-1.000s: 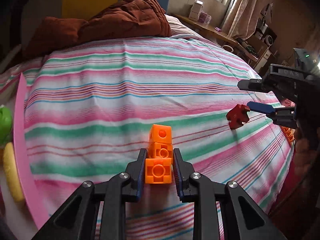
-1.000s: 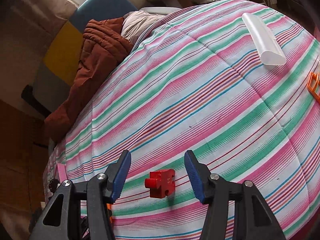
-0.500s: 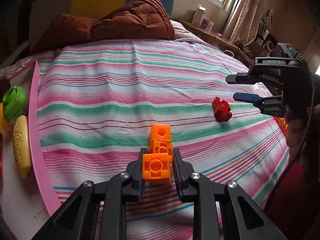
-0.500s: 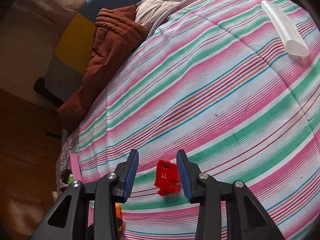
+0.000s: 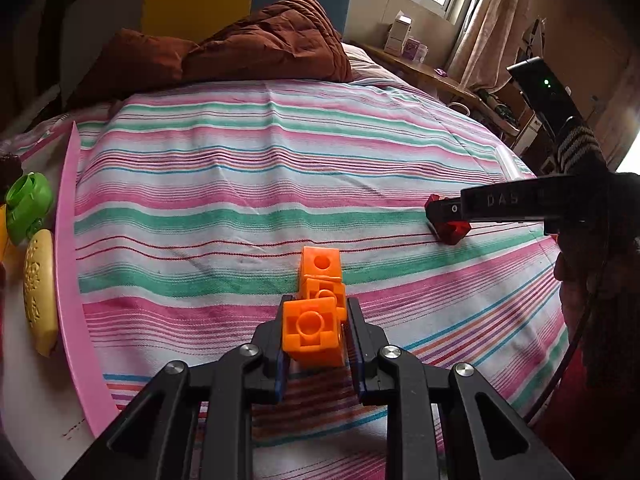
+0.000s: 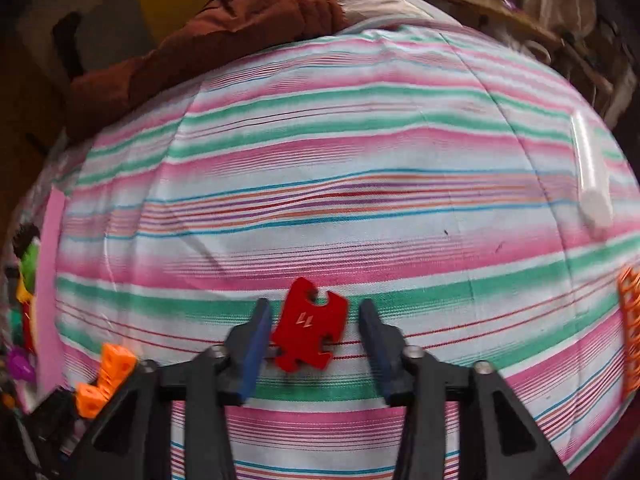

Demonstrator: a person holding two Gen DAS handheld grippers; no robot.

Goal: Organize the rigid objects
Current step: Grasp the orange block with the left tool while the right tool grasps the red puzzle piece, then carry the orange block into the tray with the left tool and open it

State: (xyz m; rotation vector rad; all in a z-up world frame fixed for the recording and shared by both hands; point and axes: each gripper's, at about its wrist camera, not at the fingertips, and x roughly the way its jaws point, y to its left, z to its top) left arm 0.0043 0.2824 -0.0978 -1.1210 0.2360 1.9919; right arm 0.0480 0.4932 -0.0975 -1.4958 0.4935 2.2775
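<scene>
My left gripper (image 5: 314, 334) is shut on a chain of three orange snap cubes (image 5: 316, 308), holding the nearest cube while the other two reach forward over the striped bedspread (image 5: 240, 184). The cubes also show at the lower left of the right wrist view (image 6: 106, 376). A flat red puzzle-shaped piece (image 6: 310, 326) lies on the bedspread between the fingers of my right gripper (image 6: 314, 326), which is open; its left pad is close to the piece and the right pad stands apart. In the left wrist view the red piece (image 5: 450, 230) is partly hidden under the right gripper (image 5: 436, 210).
A pink tray edge (image 5: 70, 280) runs along the left with green (image 5: 28, 206) and yellow (image 5: 40, 292) toys beyond it. A brown quilt (image 5: 260, 44) is heaped at the head of the bed. A translucent tube (image 6: 592, 176) and an orange grid piece (image 6: 630, 320) lie at the right.
My right gripper came down around the red piece, which now lies flat between its open fingers. My left gripper drew back a little, still holding the orange cubes.
</scene>
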